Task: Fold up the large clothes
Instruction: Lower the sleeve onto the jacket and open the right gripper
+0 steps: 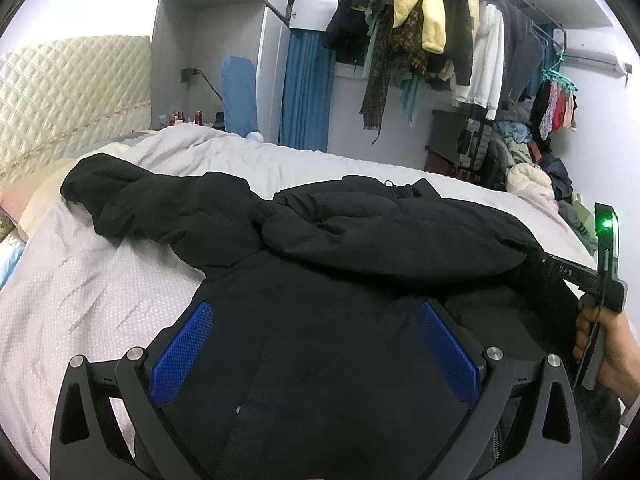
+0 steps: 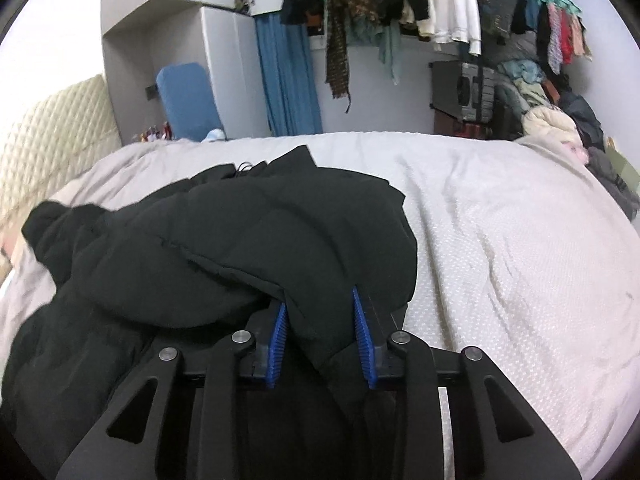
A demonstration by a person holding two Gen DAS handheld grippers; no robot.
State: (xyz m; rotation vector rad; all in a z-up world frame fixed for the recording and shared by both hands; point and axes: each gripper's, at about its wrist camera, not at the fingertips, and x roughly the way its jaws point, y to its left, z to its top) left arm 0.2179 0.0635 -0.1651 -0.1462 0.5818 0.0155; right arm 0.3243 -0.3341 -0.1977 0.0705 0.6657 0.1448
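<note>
The right gripper (image 2: 320, 334) has its blue pads squeezed on a thick fold of the black coat (image 2: 224, 240), at the coat's edge. The left gripper (image 1: 316, 352) hovers wide open over the coat's body and holds nothing. The coat lies spread on the bed (image 2: 500, 240), one sleeve flopped across its middle, so this looks like the sleeve-folding step; next the right claw should probably lift its fold over the coat's middle.

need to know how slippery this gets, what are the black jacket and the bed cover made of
Jacket: looks like matte synthetic shell with padding, since it puffs in quilted, stitched sections; probably a bit slick. Bed cover: pale woven or knit fabric with a fine dotted texture, matte and softly wrinkled, likely grippier.
</note>
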